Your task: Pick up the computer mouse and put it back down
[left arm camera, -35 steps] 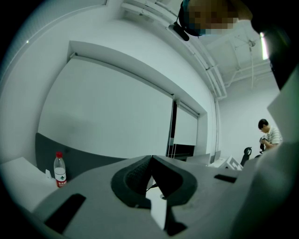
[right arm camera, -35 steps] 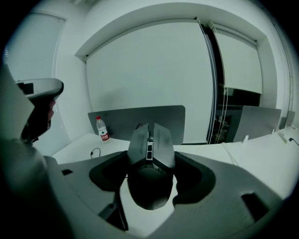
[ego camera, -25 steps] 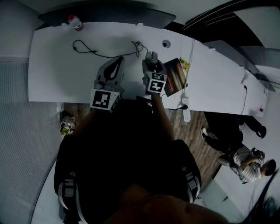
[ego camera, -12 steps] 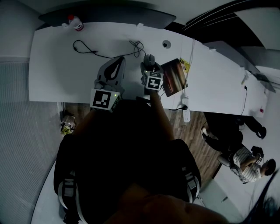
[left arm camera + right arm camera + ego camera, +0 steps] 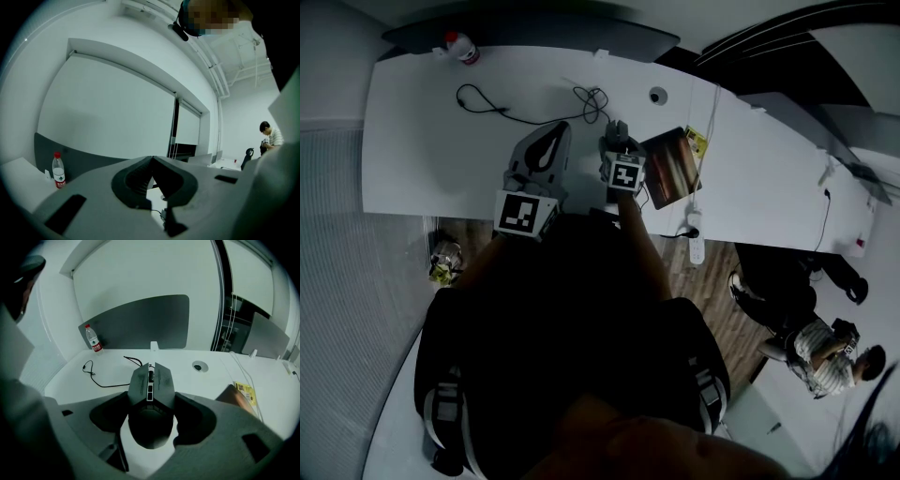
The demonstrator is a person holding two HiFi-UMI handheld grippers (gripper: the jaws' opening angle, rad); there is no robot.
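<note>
The computer mouse [image 5: 151,385], grey in front and black at the back, sits between the jaws of my right gripper [image 5: 151,405], which is shut on its sides. In the head view the mouse [image 5: 617,128] pokes out past the right gripper [image 5: 619,142] over the white table [image 5: 422,141]. Whether it touches the table I cannot tell. Its black cable [image 5: 101,378] trails off to the left. My left gripper [image 5: 555,133] lies beside it on the left, shut and holding nothing, its jaws meeting at the tip [image 5: 152,159].
A water bottle [image 5: 461,47] with a red cap stands at the table's far left corner. A brown book [image 5: 670,166] lies just right of the right gripper, and a round cable port [image 5: 655,94] is beyond it. A seated person [image 5: 820,361] is on the floor side, lower right.
The right gripper, with the mouse in it, has shifted slightly to the left. The left gripper has stayed where it was.
</note>
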